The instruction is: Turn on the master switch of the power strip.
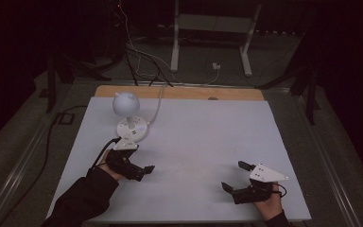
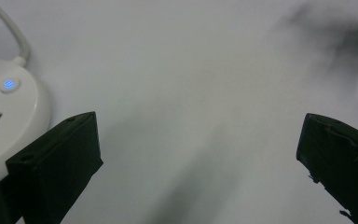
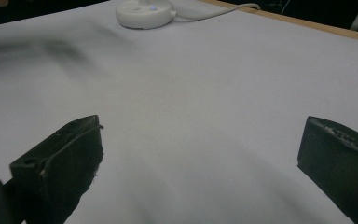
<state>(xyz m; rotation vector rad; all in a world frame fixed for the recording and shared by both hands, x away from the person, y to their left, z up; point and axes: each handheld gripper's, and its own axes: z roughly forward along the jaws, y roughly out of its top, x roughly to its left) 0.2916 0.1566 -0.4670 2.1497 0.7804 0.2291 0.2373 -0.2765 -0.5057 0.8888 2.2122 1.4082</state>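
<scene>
Looks like the very start here: both claws sit low over the pale grey table sheet (image 1: 194, 142), nothing picked up yet. The left gripper (image 1: 139, 171) is spread wide and empty, parked just beside the round white power hub with the blue-lit button (image 1: 132, 130), which carries a white dome-shaped plug-in lamp (image 1: 125, 104). The right gripper (image 1: 234, 177) is also wide open, empty, well apart from it. My guess: next the left one swings toward the hub and lines up on it
</scene>
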